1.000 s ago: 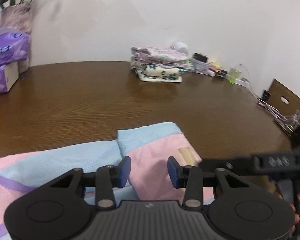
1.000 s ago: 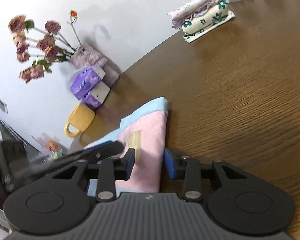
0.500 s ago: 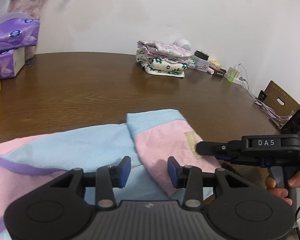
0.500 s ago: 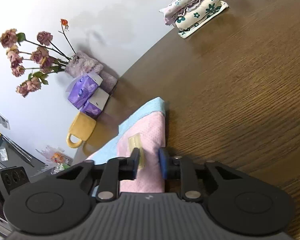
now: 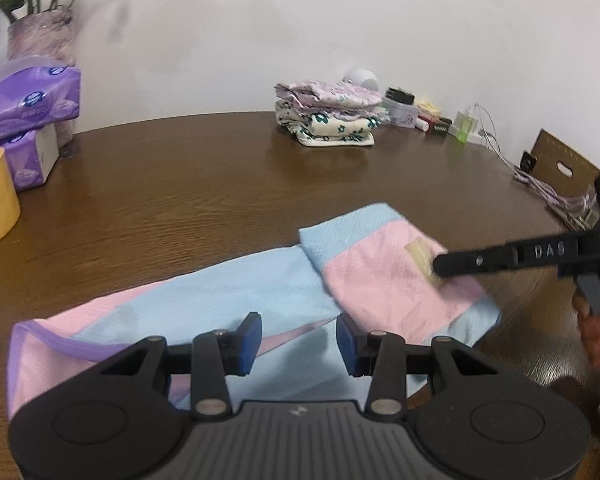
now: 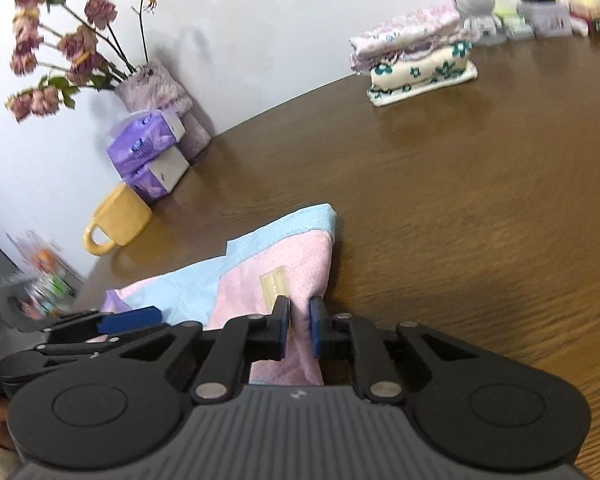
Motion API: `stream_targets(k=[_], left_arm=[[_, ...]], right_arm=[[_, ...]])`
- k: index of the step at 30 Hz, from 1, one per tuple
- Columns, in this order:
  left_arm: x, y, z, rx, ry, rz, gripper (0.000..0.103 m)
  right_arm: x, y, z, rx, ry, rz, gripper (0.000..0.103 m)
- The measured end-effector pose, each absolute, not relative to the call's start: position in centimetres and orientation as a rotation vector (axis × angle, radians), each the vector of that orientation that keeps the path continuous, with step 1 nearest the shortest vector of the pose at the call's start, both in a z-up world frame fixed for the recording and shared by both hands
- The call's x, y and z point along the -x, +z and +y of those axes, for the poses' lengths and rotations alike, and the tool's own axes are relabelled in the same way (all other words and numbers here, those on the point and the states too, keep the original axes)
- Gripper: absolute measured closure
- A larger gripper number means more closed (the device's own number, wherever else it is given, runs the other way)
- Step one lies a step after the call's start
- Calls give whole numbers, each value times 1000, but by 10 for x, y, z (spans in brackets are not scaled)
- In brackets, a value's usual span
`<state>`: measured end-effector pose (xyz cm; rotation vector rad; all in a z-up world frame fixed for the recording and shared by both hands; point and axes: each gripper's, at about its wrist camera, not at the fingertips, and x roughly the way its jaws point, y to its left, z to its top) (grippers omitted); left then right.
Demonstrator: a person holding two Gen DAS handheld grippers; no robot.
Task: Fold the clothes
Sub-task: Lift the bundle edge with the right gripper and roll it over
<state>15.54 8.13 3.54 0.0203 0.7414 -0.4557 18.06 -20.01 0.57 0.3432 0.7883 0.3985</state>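
Brown wood-grain table against a white wall carries my pink, pale-blue and purple-edged cloth at its near edge, right corner folded over with a tan label on the pink panel. My right tool is closing its jaws on the folded pink edge beside that label; my left tool sits with jaws apart over the cloth, gripping nothing. Bare table lies between cloth and far folded stack, tissue packs, yellow mug and vase at left.

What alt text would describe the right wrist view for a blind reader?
The right gripper is closing on the edge of a pink and light-blue mesh garment lying on a brown wooden table. A folded floral clothes stack sits behind.
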Motion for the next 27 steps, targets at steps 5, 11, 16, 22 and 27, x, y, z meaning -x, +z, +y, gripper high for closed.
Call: stream_targets(k=[5,11,16,22,27], left_arm=[[-156,37,71,-63,-496,729,64],[-167,37,63,-31,-458,727,63],[-177,34,57,-3,-419,745,63],[-180,27,37,-35,-440,755,62],[-184,25,24,-33,-451,759,58]], right_arm=[[-178,22,-197,-205,338,785,93],[-169,33,-190,-59,285,758,93],[-171,42,-187,23,264,767,93],[-178,57,-180,163,222,770,93],[-183,67,-171,285,207,779,93]])
